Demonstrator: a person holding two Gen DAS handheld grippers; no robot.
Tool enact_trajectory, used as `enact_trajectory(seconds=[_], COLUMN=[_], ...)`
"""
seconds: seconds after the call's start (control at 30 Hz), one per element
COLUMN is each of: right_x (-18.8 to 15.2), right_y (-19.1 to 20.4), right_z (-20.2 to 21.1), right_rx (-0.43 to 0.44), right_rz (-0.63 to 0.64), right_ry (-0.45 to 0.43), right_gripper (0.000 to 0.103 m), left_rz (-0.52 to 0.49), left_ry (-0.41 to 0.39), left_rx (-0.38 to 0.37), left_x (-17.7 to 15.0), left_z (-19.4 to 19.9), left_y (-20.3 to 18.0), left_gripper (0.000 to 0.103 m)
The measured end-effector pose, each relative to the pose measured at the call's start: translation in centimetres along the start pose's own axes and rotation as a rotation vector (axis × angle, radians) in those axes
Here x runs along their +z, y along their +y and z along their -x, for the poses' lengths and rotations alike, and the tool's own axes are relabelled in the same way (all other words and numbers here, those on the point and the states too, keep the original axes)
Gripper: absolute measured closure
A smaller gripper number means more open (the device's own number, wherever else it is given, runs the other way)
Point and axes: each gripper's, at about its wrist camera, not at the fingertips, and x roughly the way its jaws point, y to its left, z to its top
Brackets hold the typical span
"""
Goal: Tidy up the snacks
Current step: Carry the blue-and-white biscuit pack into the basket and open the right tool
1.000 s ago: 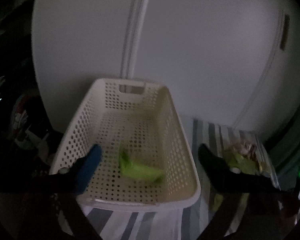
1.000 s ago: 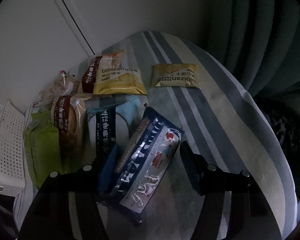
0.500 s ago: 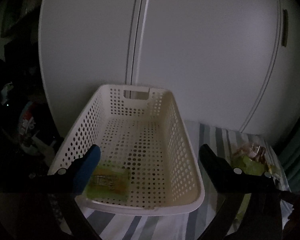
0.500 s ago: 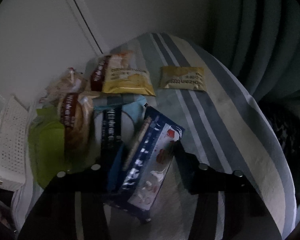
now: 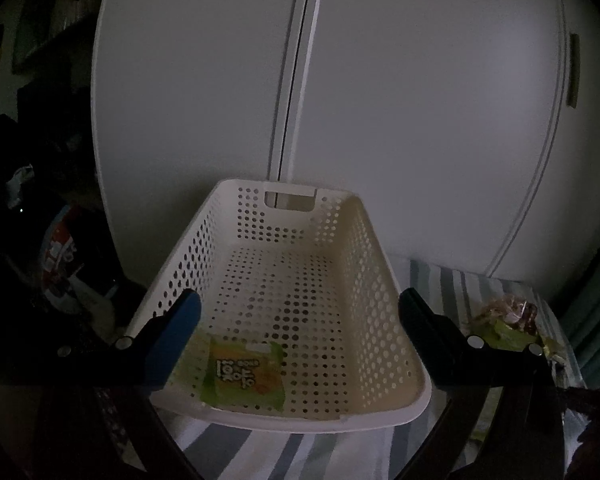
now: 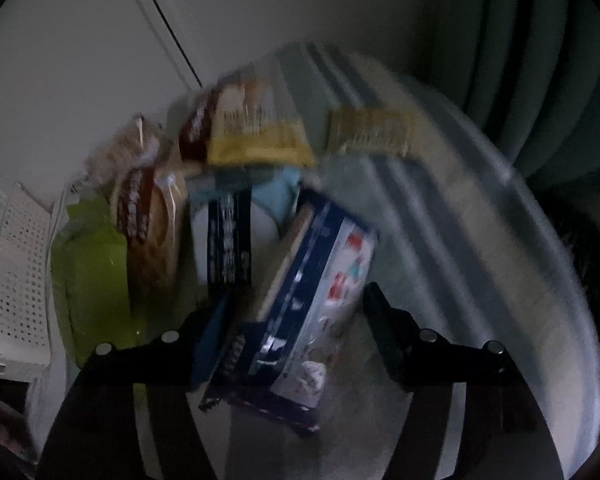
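A white perforated basket [image 5: 374, 280] stands on the striped cloth before the wardrobe, and its side also shows in the right wrist view [image 6: 16, 280]. One green snack packet [image 5: 242, 376] lies flat in its near left corner. My left gripper [image 5: 298, 316] hovers open over the basket's near rim, holding nothing. In the blurred right wrist view, a blue snack packet [image 6: 312, 280] lies tilted between the fingers of my right gripper [image 6: 294, 312]. Its jaws stand partly apart around the packet.
More snacks crowd the cloth [image 6: 460, 240]: a green pack [image 6: 92, 264], a bread pack [image 6: 152, 220], a pale blue packet [image 6: 230, 240], two yellow packets [image 6: 256, 128] [image 6: 370, 132]. White wardrobe doors [image 5: 380, 100] rise behind. A teal curtain [image 6: 540, 60] hangs right. Dark clutter [image 5: 60, 248] sits left.
The green packet fell from mid-air and now lies in the basket's near left corner. My left gripper drew back. The right jaws narrowed on the blue packet, then widened again.
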Motion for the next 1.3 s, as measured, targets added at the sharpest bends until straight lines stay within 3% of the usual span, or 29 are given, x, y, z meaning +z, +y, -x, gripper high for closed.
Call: enact_trajectory(seconds=[0.03,0.17,0.27,0.5,0.6,0.77,1.0,1.3], right_x=[-0.1,-0.2,-0.7,-1.8,-1.8,-0.9,-1.3,-2.9], right_y=[0.0,-0.4,-0.4,2.1,4.2,10.8,22.9,33.8], right_z=[-0.2,0.2,1.0,5.6,7.5,9.5,10.4,7.1], right_rx=[0.003,0.045,0.077,0.109,0.162,0.274,0.466,0.554], right_rz=[-0.006,-0.026,-0.024,0.036,0.069,0.175,0.332,0.443], right_ry=[-0.001,-0.021,-0.05,-0.156,-0.191,-0.217,-0.175,-0.071], right_gripper=[0.036,0.054,0.059,0.061,0.061,0.061,0.061,0.059], left_rz=[0.001,0.008,0.024,0.067,0.091,0.127,0.129,0.099], left_ry=[-0.002,-0.01,-0.01,-0.032,-0.052,-0.081,-0.157,-0.187], left_rx=[0.001,0.01,0.008,0.024,0.048,0.104,0.208,0.295], left_x=[0.0,0.0,0.0,0.5,0.8,1.4,2.0,2.3], left_z=[0.0,0.0,-0.2,0.1,0.3,0.6,1.9,1.9], left_y=[0.0,0.4,0.8,2.5,3.4,5.1,6.7,7.0], left_gripper=[0.003,0.003,0.003,0.003,0.003,0.003,0.003,0.003])
